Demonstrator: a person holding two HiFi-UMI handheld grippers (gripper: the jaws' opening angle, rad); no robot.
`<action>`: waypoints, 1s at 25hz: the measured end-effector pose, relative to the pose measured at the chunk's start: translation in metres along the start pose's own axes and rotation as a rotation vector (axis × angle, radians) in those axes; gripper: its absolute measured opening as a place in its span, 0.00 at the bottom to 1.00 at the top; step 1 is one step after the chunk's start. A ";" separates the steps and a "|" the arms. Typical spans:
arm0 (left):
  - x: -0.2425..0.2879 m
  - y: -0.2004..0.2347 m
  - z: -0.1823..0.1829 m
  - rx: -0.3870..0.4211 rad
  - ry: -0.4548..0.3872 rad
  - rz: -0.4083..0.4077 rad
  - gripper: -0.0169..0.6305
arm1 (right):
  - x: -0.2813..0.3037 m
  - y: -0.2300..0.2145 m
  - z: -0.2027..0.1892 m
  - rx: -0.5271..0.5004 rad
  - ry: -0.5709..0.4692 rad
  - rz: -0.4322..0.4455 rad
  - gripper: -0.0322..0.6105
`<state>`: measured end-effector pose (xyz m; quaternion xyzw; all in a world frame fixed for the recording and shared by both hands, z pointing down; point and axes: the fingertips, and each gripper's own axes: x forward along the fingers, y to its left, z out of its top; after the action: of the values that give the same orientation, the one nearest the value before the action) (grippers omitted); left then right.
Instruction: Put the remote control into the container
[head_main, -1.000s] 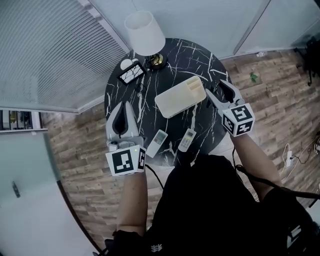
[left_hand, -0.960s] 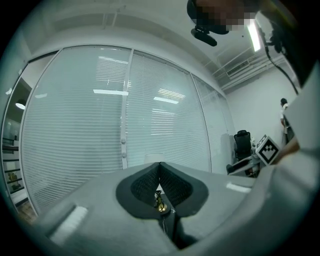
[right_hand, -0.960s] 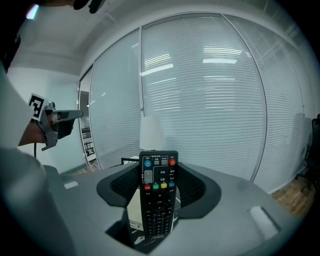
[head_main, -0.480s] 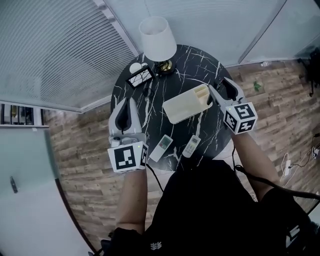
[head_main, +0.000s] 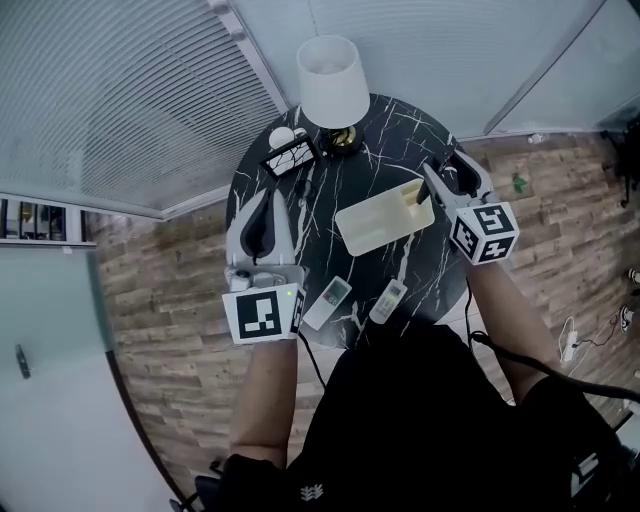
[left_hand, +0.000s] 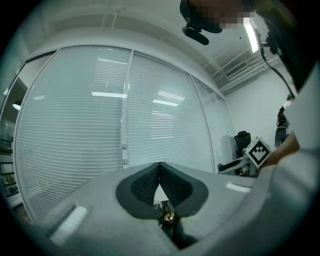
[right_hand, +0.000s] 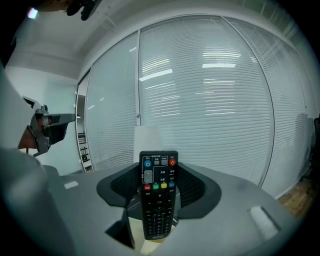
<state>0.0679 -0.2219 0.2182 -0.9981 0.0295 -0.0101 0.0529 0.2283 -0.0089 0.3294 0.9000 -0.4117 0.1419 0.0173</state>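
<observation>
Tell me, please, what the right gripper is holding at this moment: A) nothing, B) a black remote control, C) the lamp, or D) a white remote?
B: the right gripper view shows the right gripper with its jaws closed on an upright black remote control with coloured buttons.

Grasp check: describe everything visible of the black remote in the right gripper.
The black remote is a slim plastic-looking bar, clamped by its long edges between the pads of the right gripper. Its button face looks at that gripper's camera: blue and red keys at the far end, a red-green-yellow-blue row under them, then small dark keys. It lies along the jaws, its far end past their tips, above the right end of the cream container. Whether they touch is unclear.
</observation>
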 end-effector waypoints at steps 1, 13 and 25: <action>0.002 0.001 -0.001 -0.003 0.003 -0.001 0.03 | 0.004 0.000 0.000 -0.001 0.000 0.001 0.41; 0.013 0.022 -0.020 -0.009 0.046 0.020 0.03 | 0.043 -0.002 -0.016 -0.006 0.008 -0.005 0.41; 0.017 0.031 -0.049 -0.034 0.097 0.027 0.03 | 0.058 -0.010 -0.038 0.002 0.011 -0.056 0.41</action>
<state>0.0819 -0.2592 0.2641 -0.9967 0.0454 -0.0575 0.0346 0.2631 -0.0395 0.3823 0.9105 -0.3860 0.1467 0.0227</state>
